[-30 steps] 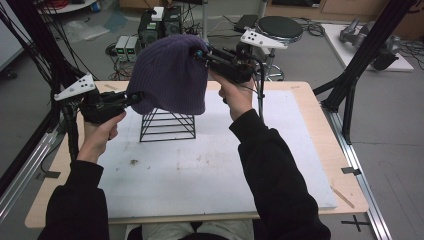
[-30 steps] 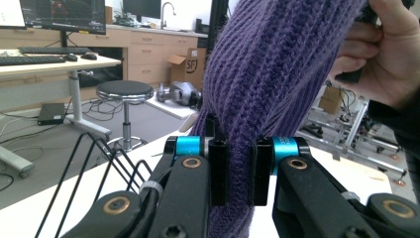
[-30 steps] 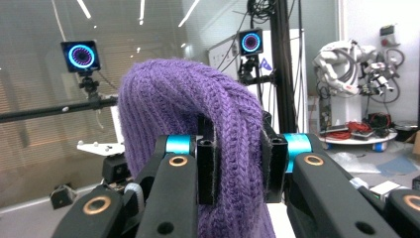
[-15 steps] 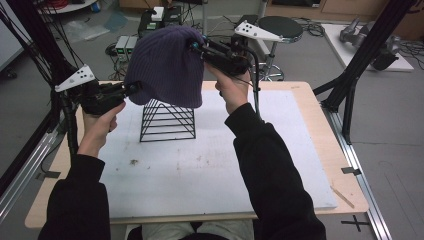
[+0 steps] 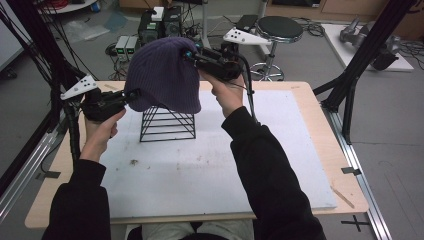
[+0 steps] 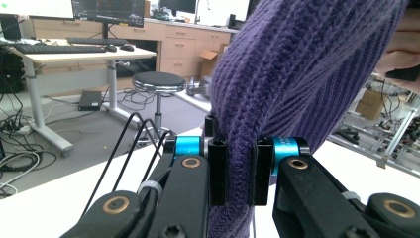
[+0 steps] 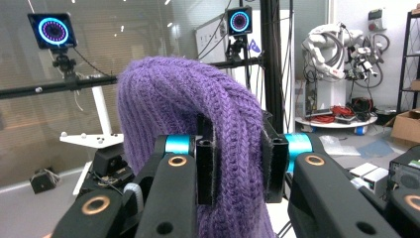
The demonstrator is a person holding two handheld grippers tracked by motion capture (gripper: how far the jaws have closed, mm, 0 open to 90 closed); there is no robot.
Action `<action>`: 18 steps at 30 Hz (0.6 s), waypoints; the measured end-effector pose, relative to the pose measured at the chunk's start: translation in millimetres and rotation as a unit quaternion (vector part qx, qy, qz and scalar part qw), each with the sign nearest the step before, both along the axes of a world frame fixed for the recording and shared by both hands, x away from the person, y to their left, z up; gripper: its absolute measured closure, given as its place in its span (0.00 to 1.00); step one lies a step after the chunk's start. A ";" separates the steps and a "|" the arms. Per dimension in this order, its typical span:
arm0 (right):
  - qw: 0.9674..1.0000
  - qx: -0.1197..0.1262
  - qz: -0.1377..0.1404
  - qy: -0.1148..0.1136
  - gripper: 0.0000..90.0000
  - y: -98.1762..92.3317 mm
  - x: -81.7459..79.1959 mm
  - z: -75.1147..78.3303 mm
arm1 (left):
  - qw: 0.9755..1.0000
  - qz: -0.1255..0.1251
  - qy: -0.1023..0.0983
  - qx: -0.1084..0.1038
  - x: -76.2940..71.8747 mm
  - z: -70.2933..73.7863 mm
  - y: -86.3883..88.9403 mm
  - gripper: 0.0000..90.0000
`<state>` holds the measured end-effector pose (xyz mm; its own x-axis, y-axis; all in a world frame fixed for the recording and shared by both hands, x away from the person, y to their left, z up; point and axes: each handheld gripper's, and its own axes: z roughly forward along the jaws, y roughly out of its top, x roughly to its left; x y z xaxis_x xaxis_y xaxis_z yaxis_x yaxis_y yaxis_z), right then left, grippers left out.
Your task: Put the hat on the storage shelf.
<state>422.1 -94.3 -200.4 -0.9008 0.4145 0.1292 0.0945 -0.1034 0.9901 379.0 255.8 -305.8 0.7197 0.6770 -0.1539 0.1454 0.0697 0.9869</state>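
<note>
Two grippers are clamped on a purple knitted beanie (image 5: 162,75), which is held in the air above a black wire rack (image 5: 167,122) standing on the white mat (image 5: 210,175) of the table. The left gripper (image 5: 134,93) is pinched on the hat's lower left edge, a fold of knit being squeezed between its pads (image 6: 218,171), while the right gripper (image 5: 189,55) is closed on the upper right side, thick knit being pressed between its pads (image 7: 205,166)

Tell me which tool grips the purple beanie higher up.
The right tool pinches the beanie near its crown; the left tool holds its lower edge.
</note>
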 end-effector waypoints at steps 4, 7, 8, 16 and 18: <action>1.000 -0.008 -0.001 0.006 0.83 4.9 0.8 -2.6 | 1.000 -0.001 0.005 0.002 -0.3 -3.9 0.7 0.92; 1.000 -0.018 -0.003 0.007 0.83 6.3 1.5 -4.3 | 1.000 -0.002 0.008 0.004 -0.8 -9.4 0.8 0.92; 1.000 -0.018 -0.003 0.007 0.83 6.3 1.5 -4.3 | 1.000 -0.003 0.009 0.002 -0.7 -12.7 1.2 0.92; 0.999 -0.049 -0.012 0.019 0.83 10.1 4.6 -20.0 | 1.000 0.000 0.025 0.001 1.7 -33.8 2.8 0.92; 0.998 -0.051 -0.015 0.027 0.83 8.1 7.4 -27.4 | 1.000 -0.002 0.030 0.003 2.0 -37.7 3.2 0.92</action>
<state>429.5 -86.2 -227.9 -0.8806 0.4547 0.1336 0.1471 -0.0057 0.9891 381.0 259.0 -343.5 0.7118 0.6756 -0.1919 0.2043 0.0623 0.9769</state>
